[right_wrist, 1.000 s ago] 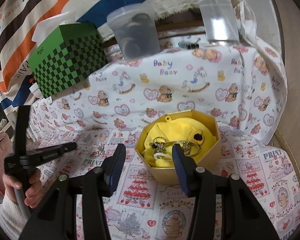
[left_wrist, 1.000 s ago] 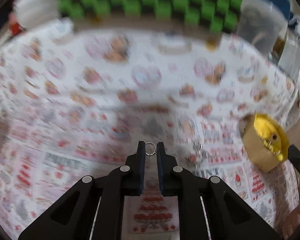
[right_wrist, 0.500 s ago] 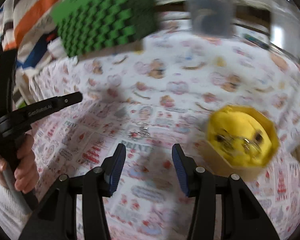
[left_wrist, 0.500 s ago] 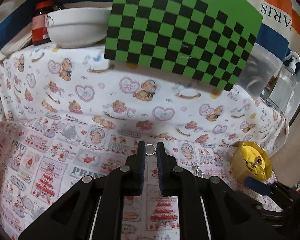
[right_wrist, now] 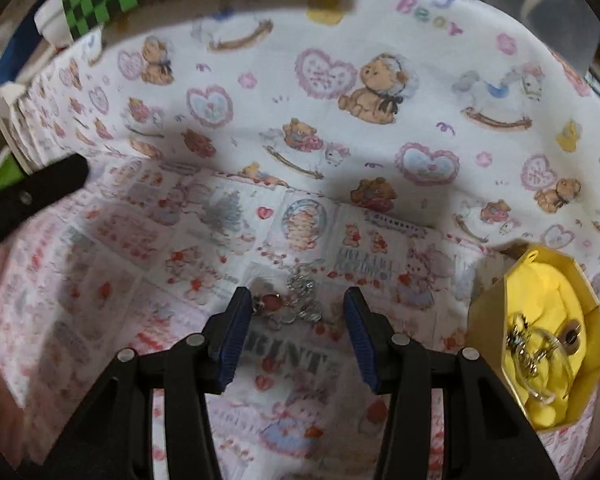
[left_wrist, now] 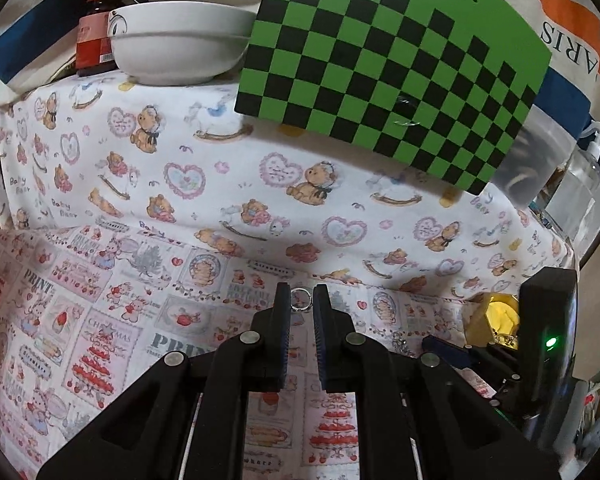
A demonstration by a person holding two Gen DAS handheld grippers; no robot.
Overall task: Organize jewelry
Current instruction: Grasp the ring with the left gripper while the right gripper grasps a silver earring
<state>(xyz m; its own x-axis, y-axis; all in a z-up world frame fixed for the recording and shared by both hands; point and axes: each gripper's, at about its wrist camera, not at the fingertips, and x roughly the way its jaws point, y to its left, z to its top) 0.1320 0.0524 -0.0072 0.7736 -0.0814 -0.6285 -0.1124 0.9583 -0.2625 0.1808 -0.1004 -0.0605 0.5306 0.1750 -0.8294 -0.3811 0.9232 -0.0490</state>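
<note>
A small silver ring (left_wrist: pixel 301 299) is pinched in the left gripper (left_wrist: pixel 301 300). The right gripper (right_wrist: pixel 298 308), half open and empty, should be lowered squarely around the jewelry cluster (right_wrist: pixel 296 298) left of the yellow box (right_wrist: pixel 496 320).

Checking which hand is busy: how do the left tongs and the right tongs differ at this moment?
The left tongs are shut on a small silver ring, held above the cloth; the right tongs stand open and hold nothing. The right tongs straddle a loose jewelry pile on the cloth; the left tongs have none beneath them. Both point downward.
</note>
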